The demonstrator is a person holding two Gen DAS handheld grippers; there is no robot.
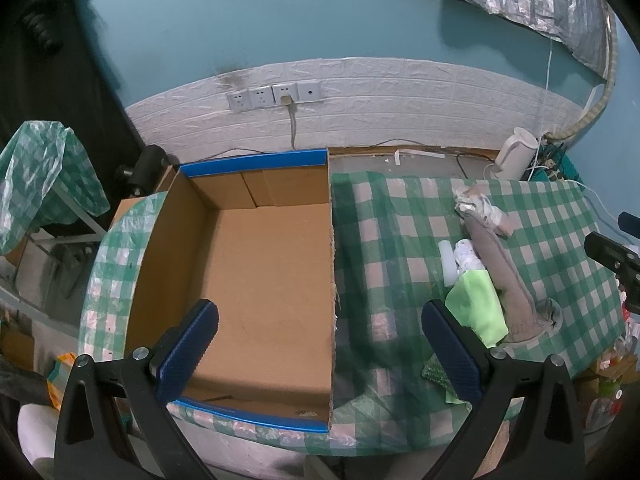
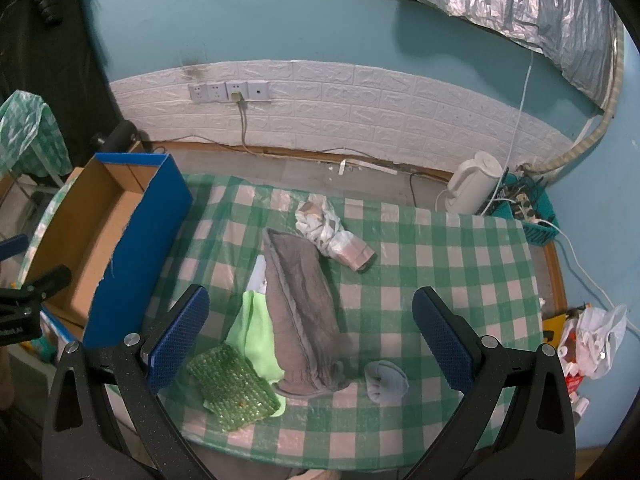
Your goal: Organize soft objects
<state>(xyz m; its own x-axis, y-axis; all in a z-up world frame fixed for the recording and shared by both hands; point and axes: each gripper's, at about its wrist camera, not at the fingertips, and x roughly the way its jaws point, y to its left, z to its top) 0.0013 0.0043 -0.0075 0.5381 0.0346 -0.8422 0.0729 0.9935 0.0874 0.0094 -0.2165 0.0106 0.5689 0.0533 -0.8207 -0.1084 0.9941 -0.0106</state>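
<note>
tablecloth (image 2: 440, 264): green and pale pink check;
box (image 1: 260, 280): brown cardboard inside, blue outside and rim;
towel (image 2: 300, 312): grey-brown;
cloth (image 2: 256, 332): light green;
scrubber (image 2: 232, 388): sparkly green;
sock (image 2: 386, 380): grey-blue;
kettle (image 2: 474, 184): white;
gripper pads (image 2: 178, 338): blue, dotted texture

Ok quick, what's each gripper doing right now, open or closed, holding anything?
Left gripper: open, fingers wide apart, holding nothing, above the cardboard box.
Right gripper: open, holding nothing, above the grey towel.
</note>
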